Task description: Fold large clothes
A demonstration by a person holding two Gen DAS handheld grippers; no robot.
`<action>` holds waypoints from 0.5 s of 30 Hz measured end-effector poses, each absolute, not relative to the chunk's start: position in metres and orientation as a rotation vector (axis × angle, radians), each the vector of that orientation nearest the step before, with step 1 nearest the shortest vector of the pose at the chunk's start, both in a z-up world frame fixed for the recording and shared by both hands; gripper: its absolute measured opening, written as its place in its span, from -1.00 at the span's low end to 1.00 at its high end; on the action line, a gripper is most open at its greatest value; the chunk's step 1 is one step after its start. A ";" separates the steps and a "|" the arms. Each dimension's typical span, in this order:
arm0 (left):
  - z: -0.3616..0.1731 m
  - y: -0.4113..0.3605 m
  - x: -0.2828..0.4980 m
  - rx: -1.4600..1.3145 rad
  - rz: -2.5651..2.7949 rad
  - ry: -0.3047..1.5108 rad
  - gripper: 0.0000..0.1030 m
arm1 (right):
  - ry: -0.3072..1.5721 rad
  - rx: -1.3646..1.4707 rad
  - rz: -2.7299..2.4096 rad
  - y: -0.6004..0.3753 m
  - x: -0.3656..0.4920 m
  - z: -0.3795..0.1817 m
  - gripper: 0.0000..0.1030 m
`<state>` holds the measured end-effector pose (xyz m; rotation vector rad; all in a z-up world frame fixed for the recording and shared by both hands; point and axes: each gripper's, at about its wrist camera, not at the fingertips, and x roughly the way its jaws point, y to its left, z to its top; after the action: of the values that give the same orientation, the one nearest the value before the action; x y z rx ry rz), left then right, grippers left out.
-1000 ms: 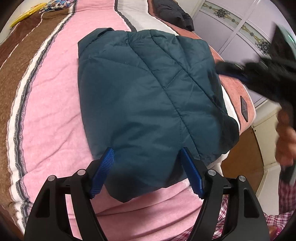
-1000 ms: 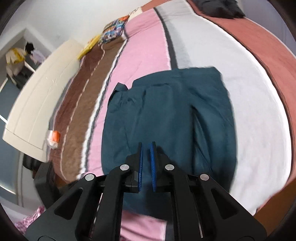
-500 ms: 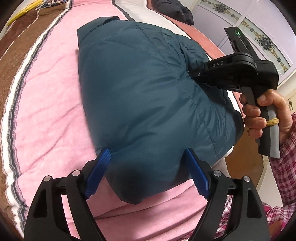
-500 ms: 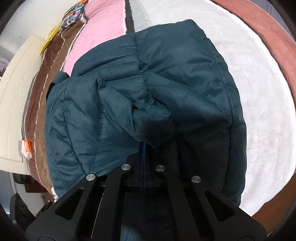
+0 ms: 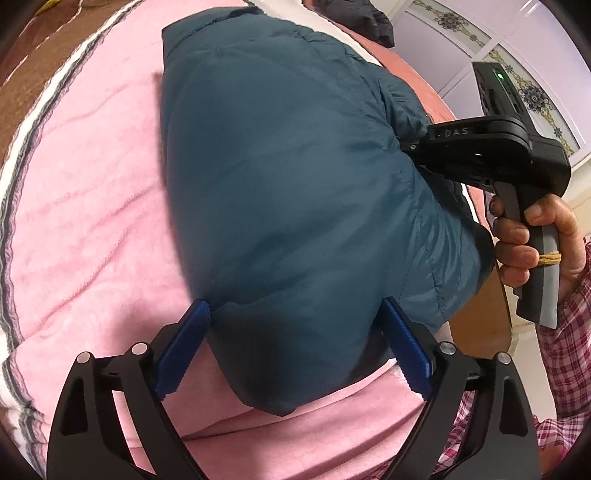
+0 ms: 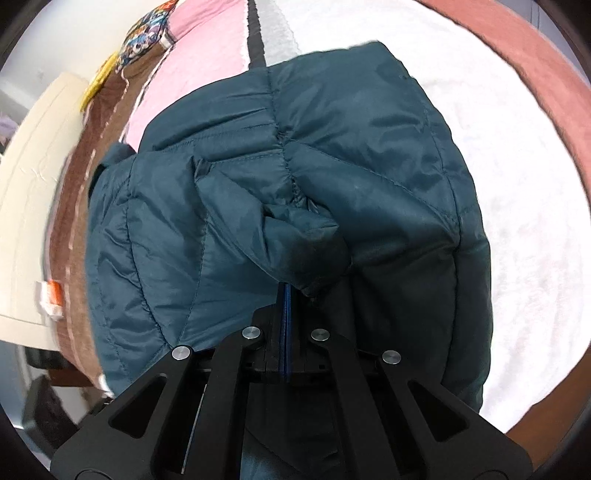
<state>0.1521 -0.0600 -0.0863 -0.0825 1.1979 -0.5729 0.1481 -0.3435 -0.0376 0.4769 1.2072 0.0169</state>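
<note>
Bed under your tools: blanket striped pink, brown, white and rust. Pale panelled wardrobe doors stand past its far side; a cream headboard shows in the right wrist view. One patterned cushion lies at the head end, and one dark garment at the far edge.

One teal quilted jacket lies bunched on the bed, across the pink and white stripes.

Your left tool is spread wide, blue pads either side of the jacket's near hem, gripping nothing. Your right tool is pinched closed on a jacket fold; your right hand holds its handle.
</note>
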 end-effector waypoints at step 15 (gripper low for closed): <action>-0.070 -0.057 0.132 -0.008 -0.573 1.139 0.62 | 1.194 0.504 0.013 -0.343 0.145 -0.038 -1.00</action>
<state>0.1324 -0.0571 -0.0695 -0.0085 1.1394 -0.5734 0.1445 -0.3430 -0.0384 0.5044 1.1936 0.0125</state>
